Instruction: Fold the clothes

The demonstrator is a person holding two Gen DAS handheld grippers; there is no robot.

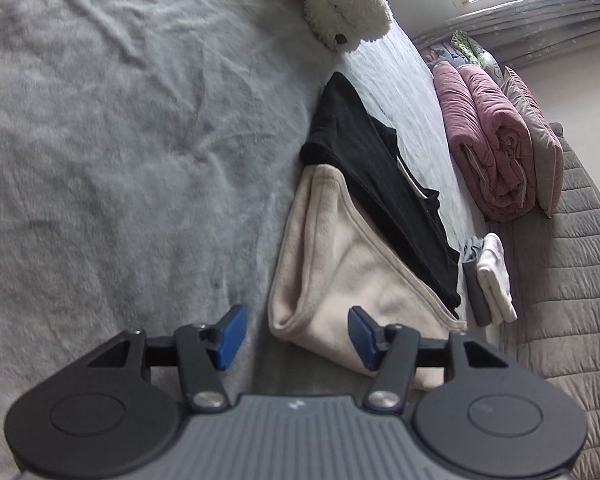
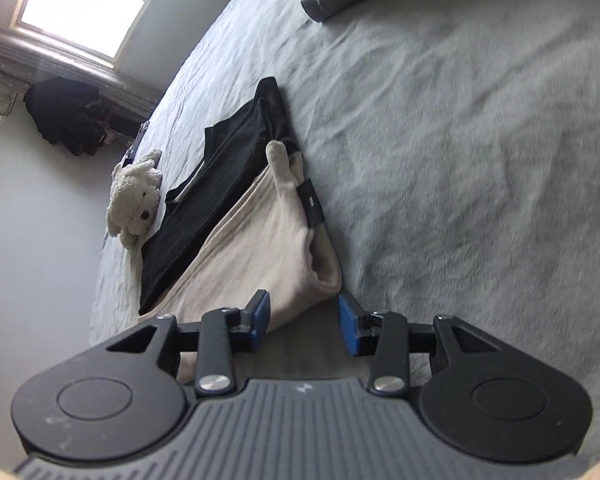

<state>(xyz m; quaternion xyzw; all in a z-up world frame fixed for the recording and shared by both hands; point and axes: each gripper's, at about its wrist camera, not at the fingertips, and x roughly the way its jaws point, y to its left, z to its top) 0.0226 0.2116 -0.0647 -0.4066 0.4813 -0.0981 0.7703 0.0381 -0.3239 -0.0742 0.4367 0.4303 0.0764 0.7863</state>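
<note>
Folded cream fleece garment [image 1: 340,276] lay on the grey plush bed cover [image 1: 120,140], a folded black ribbed knit garment [image 1: 380,184] overlapping its far edge. Left gripper [image 1: 298,338] and right gripper [image 2: 304,324]: blue-padded fingers parted, nothing pinched, fleece corners just ahead. A shaggy white plush dog [image 1: 340,12] sat beyond.

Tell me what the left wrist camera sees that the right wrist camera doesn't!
Only the left wrist view shows the rolled pink quilt. Only the right wrist view shows a heap of dark clothes under the window. Both show the beige fleece garment, the black garment, the white plush dog, and the grey blanket.
</note>
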